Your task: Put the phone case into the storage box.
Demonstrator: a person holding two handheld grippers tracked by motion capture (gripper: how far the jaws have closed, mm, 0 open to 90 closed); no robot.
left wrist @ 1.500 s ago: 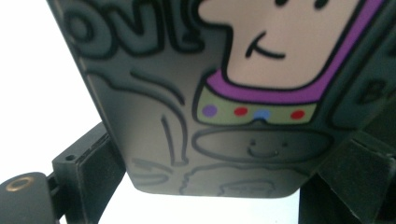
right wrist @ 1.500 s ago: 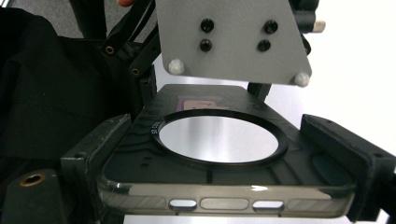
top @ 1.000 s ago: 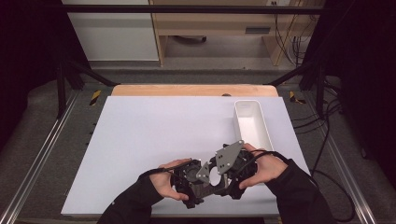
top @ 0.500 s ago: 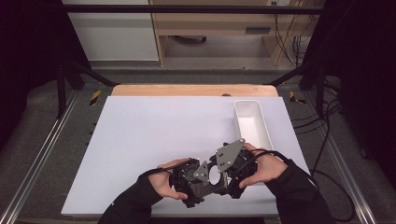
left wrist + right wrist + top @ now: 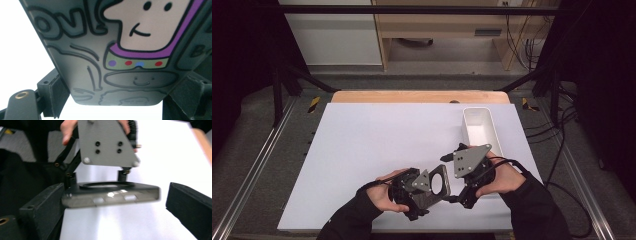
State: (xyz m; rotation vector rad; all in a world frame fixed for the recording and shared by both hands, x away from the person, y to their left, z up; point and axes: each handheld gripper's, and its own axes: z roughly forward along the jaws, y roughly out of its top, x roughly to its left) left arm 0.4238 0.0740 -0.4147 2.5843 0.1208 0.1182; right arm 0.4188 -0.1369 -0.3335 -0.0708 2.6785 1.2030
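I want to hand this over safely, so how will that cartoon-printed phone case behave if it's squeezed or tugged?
The phone case looks thin and hollow, with cutouts along its edge, so it is probably light and may flex under a hard squeeze. Its edge catches glints, so it could be smooth enough to slip between the left tool's pads. Being flat, it shouldn't roll.

We are seeing the phone case (image 5: 438,181) sitting between the left gripper (image 5: 412,192) and right gripper (image 5: 469,172), with the tray (image 5: 479,125) just behind them on the table (image 5: 377,145).
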